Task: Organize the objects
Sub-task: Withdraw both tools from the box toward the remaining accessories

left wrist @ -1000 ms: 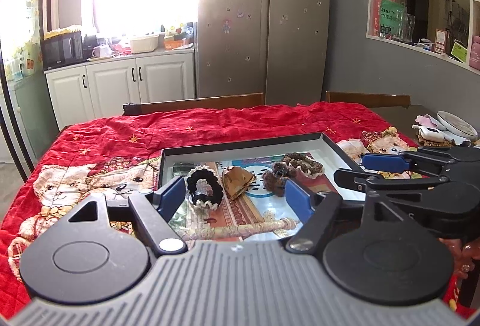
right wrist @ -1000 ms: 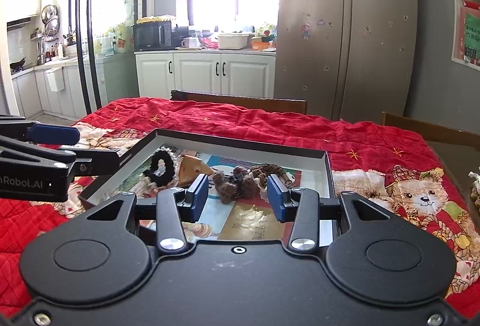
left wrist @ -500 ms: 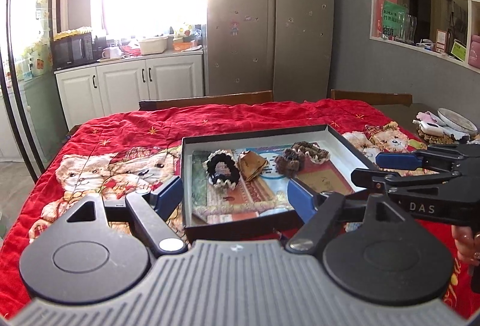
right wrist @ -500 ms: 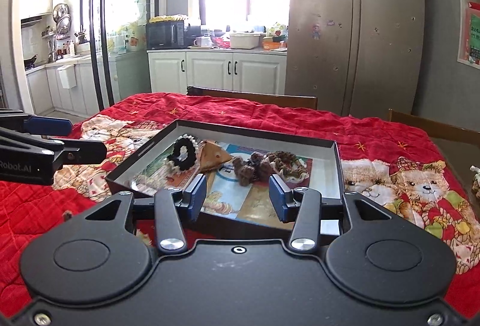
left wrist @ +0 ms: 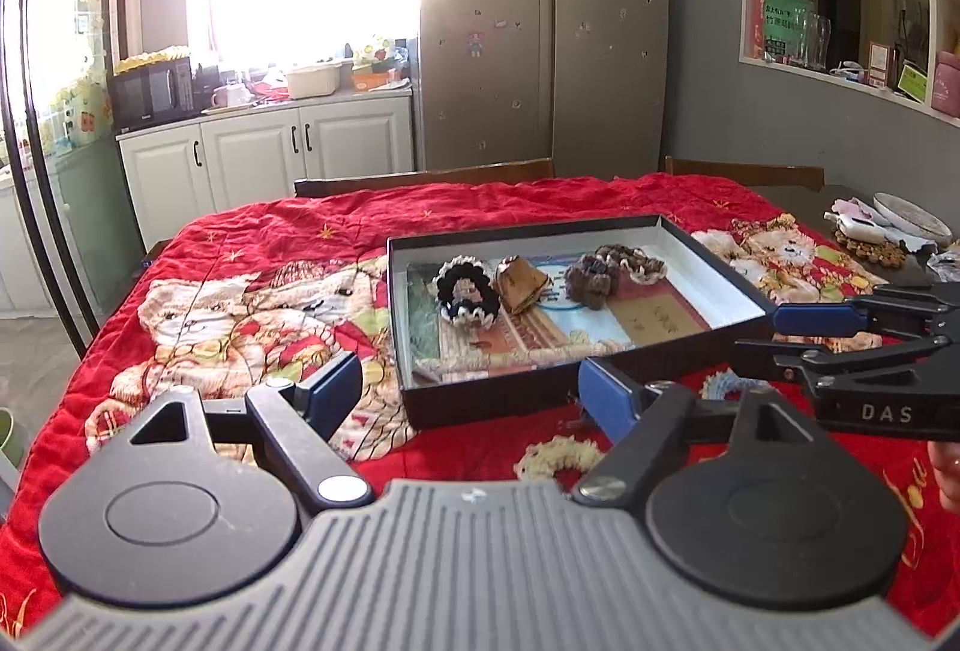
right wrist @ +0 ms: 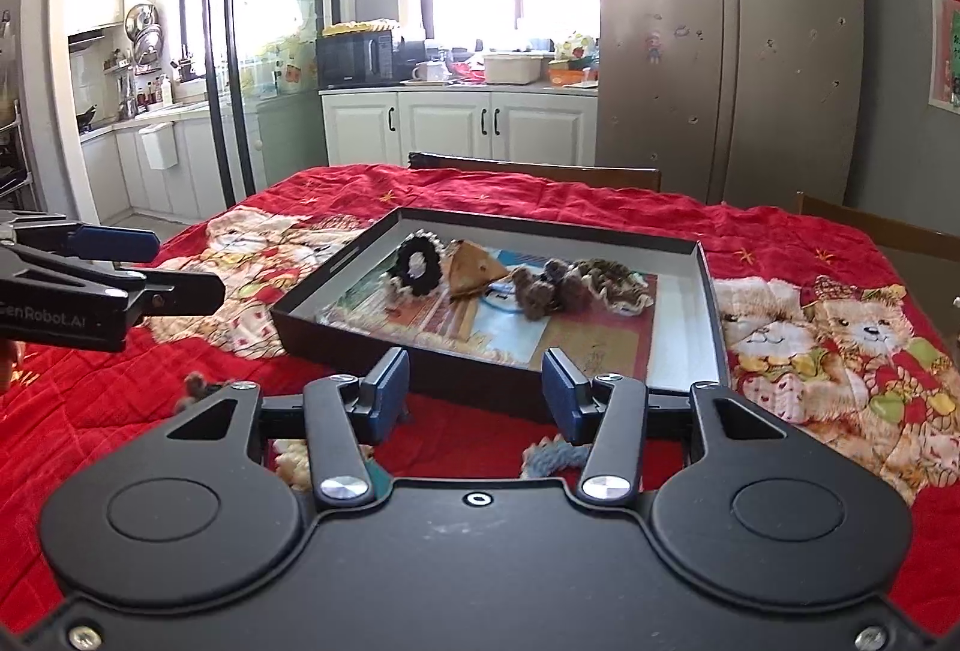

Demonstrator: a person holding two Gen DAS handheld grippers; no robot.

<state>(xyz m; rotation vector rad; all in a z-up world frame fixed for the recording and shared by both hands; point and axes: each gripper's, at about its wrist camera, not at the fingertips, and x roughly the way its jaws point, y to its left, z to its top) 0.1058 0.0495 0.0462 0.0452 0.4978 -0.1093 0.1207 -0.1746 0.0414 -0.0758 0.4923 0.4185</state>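
Both grippers drawn back from box (left wrist: 708, 255), jaws spread empty, red quilt (left wrist: 252, 243), kitchen behind.

A quilted red cloth (left wrist: 456, 219) with printed bears, soft and matt, covers the surface. The shallow box (left wrist: 708, 255) looks like matt black cardboard with a white paper lining. The hair ties (left wrist: 468, 291) in it are fuzzy knit yarn. The fridge (left wrist: 540, 21) is brushed metal with a dull sheen. The cabinet doors (left wrist: 264, 159) are smooth painted white.
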